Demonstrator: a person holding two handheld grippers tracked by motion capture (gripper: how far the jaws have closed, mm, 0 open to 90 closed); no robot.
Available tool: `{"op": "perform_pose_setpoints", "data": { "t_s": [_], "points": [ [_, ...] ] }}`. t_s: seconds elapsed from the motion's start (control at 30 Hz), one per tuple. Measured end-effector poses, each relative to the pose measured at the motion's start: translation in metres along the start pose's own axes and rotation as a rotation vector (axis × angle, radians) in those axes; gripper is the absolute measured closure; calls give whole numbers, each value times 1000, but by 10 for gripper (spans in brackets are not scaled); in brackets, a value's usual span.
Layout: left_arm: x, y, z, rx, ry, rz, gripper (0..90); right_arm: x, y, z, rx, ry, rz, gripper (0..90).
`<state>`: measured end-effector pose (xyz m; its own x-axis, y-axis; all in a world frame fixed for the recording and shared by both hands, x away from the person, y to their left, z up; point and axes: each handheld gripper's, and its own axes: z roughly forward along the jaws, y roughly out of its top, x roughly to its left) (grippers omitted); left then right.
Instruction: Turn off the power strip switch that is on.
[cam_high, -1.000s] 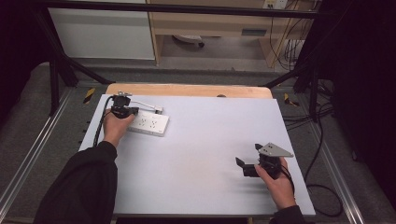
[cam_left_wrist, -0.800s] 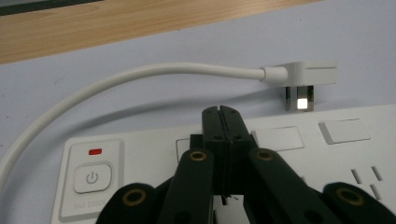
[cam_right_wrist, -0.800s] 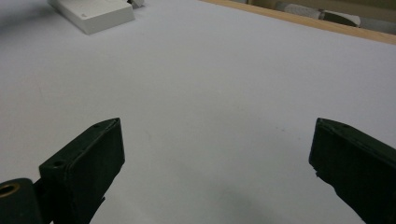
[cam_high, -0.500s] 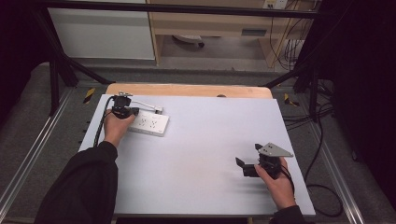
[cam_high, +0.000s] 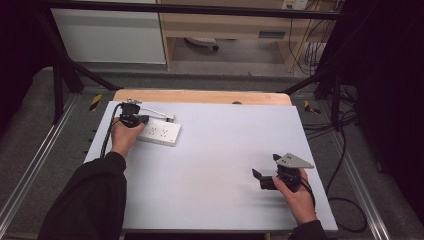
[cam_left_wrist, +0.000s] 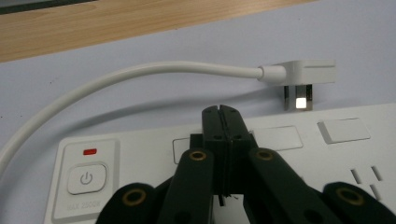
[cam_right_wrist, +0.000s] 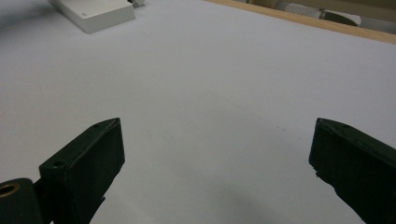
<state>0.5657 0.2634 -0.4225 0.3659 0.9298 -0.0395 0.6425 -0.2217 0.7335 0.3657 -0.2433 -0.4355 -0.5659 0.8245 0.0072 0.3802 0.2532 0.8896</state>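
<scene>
White tabletop (cam_high: 220, 160) carries a power strip (cam_high: 159, 132) under the closed left claw (cam_left_wrist: 222, 114); right claw (cam_right_wrist: 215, 158) gapes.

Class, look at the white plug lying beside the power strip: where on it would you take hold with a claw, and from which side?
Grip the plug across its flat white body, coming from above with one jaw on each broad side. The cable leaves one end and the metal prongs point toward the power strip, so those sides are best avoided. The left claw, now shut over the strip, is nearest.
</scene>
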Motion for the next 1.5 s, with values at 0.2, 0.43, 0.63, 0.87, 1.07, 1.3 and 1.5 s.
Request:
{"op": "perform_pose_setpoints", "data": {
  "t_s": [0.2,0.43,0.63,0.87,1.07,1.3,1.5],
  "points": [
    [-1,-1,0,-3,6,9,900,0,0,0,1,0,-2,39],
    [-1,-2,0,-9,5,-1,900,0,0,0,1,2,-3,39],
    [0,-2,0,-11,3,-4,900,0,0,0,2,2,-2,39],
    [0,-3,0,-12,2,-6,900,0,0,0,2,3,-3,39],
    [-1,-3,0,-13,6,-1,900,0,0,1,3,4,-7,39],
    [-5,-6,2,-28,-7,1,900,0,0,1,4,6,-9,39],
    [-8,-5,4,-37,-2,6,900,1,0,1,6,6,-9,39]
  ]
}}
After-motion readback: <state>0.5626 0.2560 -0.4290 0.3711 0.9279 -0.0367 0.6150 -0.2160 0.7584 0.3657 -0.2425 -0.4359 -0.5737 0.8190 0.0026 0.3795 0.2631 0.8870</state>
